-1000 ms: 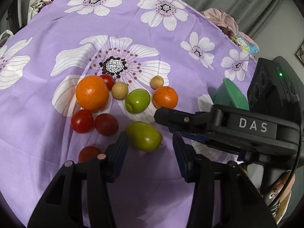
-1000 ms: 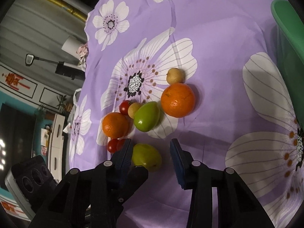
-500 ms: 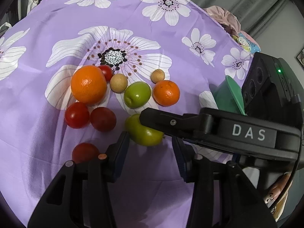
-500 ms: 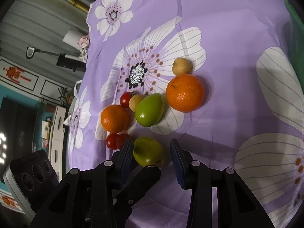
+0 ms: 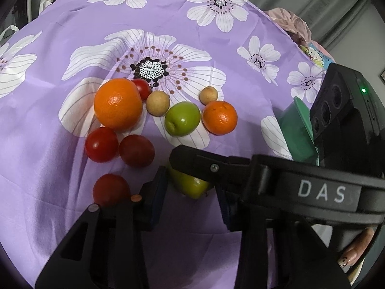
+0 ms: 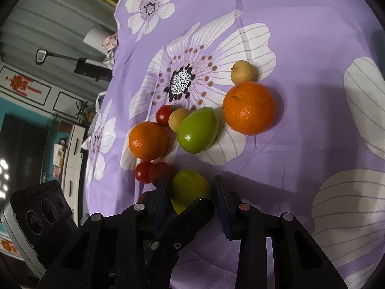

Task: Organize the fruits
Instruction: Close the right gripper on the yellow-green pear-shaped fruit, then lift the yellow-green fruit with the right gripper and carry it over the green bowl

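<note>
A cluster of fruit lies on the purple flowered cloth (image 5: 72, 36). A yellow-green fruit (image 5: 190, 184) sits between the open fingers of both grippers; it also shows in the right wrist view (image 6: 189, 187). My left gripper (image 5: 190, 192) and my right gripper (image 6: 191, 187) are both open around it, jaws apart from its sides. Beyond lie a second green fruit (image 5: 182, 118), a big orange (image 5: 118, 103), a smaller orange (image 5: 219, 117), two tan round fruits (image 5: 157, 102), and several red tomatoes (image 5: 101, 144).
A green container (image 5: 297, 132) stands at the right, partly behind the right gripper's body (image 5: 300, 183). The cloth's edge (image 6: 115, 48) falls away at the left of the right wrist view, with room furniture beyond.
Both grippers have moved forward and down, so the yellow-green fruit now sits deeper between their fingers. The right gripper's body covers more of the fruit in the left view.
</note>
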Action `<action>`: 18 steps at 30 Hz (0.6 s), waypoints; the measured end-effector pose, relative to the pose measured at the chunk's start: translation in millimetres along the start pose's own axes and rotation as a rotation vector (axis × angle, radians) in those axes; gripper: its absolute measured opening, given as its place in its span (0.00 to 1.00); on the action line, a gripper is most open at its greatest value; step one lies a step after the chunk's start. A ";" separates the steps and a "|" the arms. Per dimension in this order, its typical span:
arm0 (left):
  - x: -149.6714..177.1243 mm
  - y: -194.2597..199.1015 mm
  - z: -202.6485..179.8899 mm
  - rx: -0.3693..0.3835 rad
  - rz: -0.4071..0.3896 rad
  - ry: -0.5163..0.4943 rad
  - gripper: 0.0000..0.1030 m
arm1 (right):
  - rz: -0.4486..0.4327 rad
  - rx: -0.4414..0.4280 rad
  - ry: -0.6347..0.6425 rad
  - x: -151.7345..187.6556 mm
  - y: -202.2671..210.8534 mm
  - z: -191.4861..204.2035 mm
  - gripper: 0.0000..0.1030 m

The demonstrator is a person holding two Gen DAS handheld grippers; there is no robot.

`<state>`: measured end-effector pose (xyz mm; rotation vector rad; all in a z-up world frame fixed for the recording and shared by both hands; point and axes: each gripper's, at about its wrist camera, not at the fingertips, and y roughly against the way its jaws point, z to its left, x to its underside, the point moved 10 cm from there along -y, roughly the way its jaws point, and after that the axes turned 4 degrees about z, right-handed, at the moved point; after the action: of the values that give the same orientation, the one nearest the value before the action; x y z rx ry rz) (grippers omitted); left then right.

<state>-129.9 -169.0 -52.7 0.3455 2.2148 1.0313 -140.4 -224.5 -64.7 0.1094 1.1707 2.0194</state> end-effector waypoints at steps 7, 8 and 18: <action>-11.3 23.9 -13.9 -0.024 -0.096 -0.061 0.35 | -0.048 -0.012 0.045 1.1 18.1 17.7 0.38; -12.6 26.4 -16.2 -0.025 -0.107 -0.067 0.35 | -0.065 -0.011 0.057 0.3 23.6 21.5 0.38; -31.9 62.9 -57.2 -0.024 -0.231 -0.168 0.35 | -0.207 -0.024 0.128 -5.5 78.1 48.5 0.38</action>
<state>-146.5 -176.5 36.2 0.1551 2.0350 0.8704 -161.3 -215.2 24.5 -0.1499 1.1852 1.8789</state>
